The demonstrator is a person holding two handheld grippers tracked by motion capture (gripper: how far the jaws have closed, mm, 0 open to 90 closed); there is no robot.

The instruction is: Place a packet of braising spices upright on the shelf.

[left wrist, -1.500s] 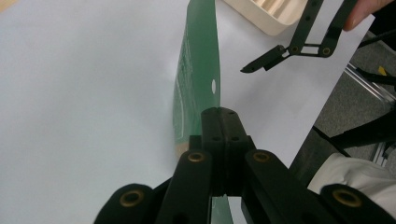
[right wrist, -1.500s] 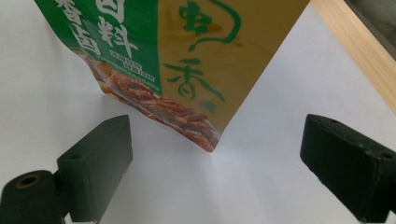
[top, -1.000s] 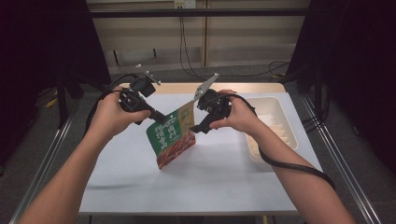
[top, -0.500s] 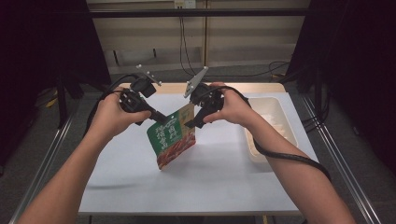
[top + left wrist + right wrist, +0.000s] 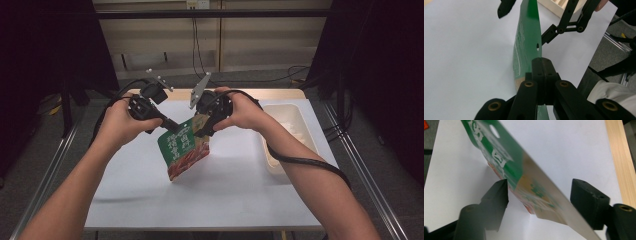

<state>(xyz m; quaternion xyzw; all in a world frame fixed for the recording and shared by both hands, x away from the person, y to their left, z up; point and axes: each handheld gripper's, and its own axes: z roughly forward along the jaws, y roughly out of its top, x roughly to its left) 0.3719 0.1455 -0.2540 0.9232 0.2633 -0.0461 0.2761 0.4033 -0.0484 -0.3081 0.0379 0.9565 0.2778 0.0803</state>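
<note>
A green snack pouch (image 5: 182, 150) with a red-brown food picture hangs tilted above the white table (image 5: 225, 200), its lower end close to the surface. My left gripper (image 5: 171, 126) is shut on the pouch's upper left edge; in the left gripper view its jaws (image 5: 543, 65) pinch the thin green edge (image 5: 526, 37) just below the hang hole. My right gripper (image 5: 202, 125) is open at the upper right corner. In the right gripper view the pouch (image 5: 506, 162) passes between the spread jaws of the right gripper (image 5: 544, 195), and no pad presses on it.
A pale plastic tray (image 5: 285, 106) sits on the right side of the table, behind my right forearm. A wooden strip (image 5: 619, 157) runs along the table's far edge. Metal rails flank the table, and cables trail from both grippers.
My right hand has shifted left and turned, bringing its open jaws around the pouch's upper corner. The left gripper and the pouch have stayed almost still.
</note>
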